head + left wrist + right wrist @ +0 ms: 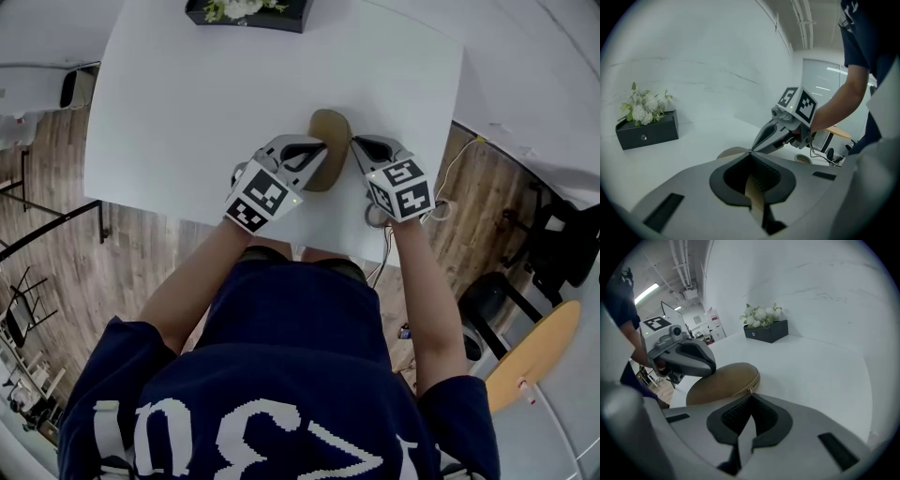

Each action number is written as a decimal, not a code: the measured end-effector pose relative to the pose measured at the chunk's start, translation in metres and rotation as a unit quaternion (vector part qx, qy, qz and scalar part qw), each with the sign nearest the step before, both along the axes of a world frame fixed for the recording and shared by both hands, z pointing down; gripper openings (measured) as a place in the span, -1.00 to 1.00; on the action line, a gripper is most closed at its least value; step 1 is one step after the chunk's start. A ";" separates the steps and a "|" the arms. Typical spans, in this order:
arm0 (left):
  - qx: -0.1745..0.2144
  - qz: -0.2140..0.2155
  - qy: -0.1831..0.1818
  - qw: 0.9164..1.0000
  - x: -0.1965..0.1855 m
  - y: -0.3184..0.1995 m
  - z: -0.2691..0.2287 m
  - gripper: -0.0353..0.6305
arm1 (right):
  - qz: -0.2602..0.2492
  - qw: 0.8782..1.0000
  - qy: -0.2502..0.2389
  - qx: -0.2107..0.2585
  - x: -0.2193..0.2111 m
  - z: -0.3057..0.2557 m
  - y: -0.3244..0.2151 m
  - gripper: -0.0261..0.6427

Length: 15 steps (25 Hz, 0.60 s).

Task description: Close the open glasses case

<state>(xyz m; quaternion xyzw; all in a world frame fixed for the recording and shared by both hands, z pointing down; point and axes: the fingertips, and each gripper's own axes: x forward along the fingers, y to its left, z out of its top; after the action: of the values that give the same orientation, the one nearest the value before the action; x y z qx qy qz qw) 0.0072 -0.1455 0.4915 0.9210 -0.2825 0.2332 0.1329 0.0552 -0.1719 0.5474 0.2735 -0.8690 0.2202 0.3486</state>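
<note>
Near the front edge of the surface [187, 112] the tan glasses case [330, 127] looks almost zipped, left gripper [750, 153] clamped on its rim, right gripper [751, 396] closed tight at the zipper pull [751, 390]; next, probably drag the pull to the zip's end.

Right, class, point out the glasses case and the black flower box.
glasses case [726, 383]: right gripper view, middle of its tan top.
flower box [649, 132]: left gripper view, its black front face.
</note>
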 end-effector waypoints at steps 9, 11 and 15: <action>-0.019 0.061 -0.025 0.998 0.018 0.027 0.000 -0.85 | -0.046 0.998 0.002 -0.052 0.017 -0.002 0.095 -0.86; -0.027 0.056 -0.047 0.997 0.016 0.035 0.000 -0.85 | -0.048 0.996 -0.017 -0.076 0.008 -0.001 0.122 -0.86; -0.036 0.014 -0.058 0.998 0.012 0.047 0.003 -0.85 | -0.007 0.992 -0.055 -0.113 -0.003 0.007 0.143 -0.86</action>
<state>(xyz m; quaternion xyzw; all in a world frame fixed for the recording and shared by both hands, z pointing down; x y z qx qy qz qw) 0.0189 -0.0981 0.4943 0.9044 -0.2683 0.2977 0.1464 0.0520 -0.0287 0.5539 0.2132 -0.8584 0.3294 0.3304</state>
